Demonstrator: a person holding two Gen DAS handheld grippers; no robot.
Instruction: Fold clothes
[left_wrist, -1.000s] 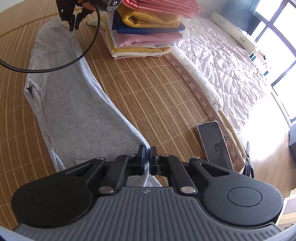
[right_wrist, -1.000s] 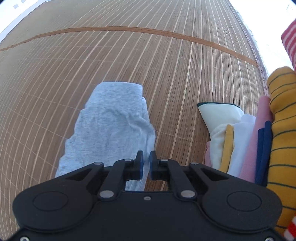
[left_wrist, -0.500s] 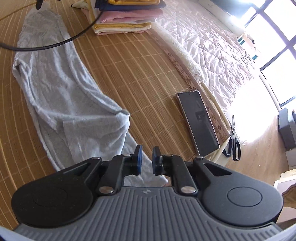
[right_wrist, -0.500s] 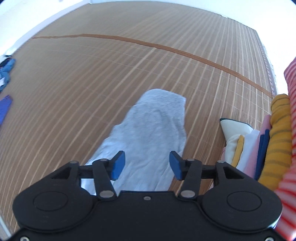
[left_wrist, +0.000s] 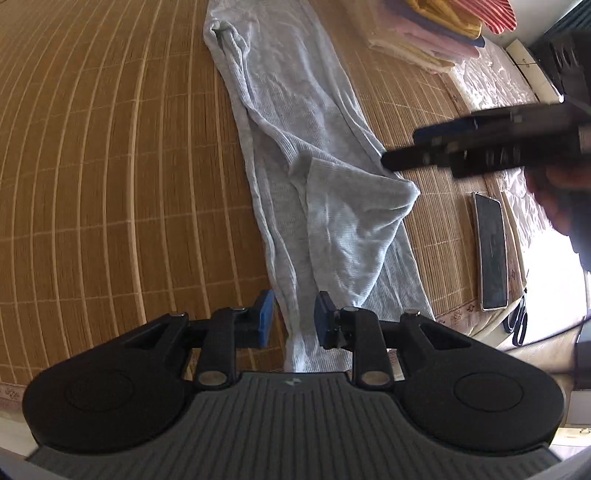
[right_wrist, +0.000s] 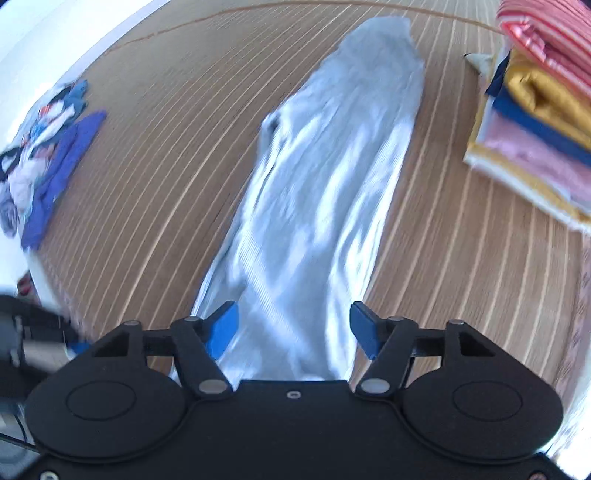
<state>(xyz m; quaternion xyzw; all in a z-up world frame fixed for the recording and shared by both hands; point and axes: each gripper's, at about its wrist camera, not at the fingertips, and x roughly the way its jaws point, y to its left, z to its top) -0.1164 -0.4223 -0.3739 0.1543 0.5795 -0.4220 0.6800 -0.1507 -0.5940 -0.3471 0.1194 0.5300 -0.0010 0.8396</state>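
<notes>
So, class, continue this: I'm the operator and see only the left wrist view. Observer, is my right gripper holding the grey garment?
Observer: No. The right gripper has its jaws opening and wide apart over the garment, pinching nothing.
Operator: Any clothes waiting?
Observer: Yes, a loose heap lies at the mat's left edge.
Operator: Where does the garment's far end lie?
Observer: Flat on the mat, beside the folded stack.

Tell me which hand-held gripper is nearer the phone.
Right. The right hand-held gripper hangs just above the phone; the left hand-held gripper sits across the grey garment.
</notes>
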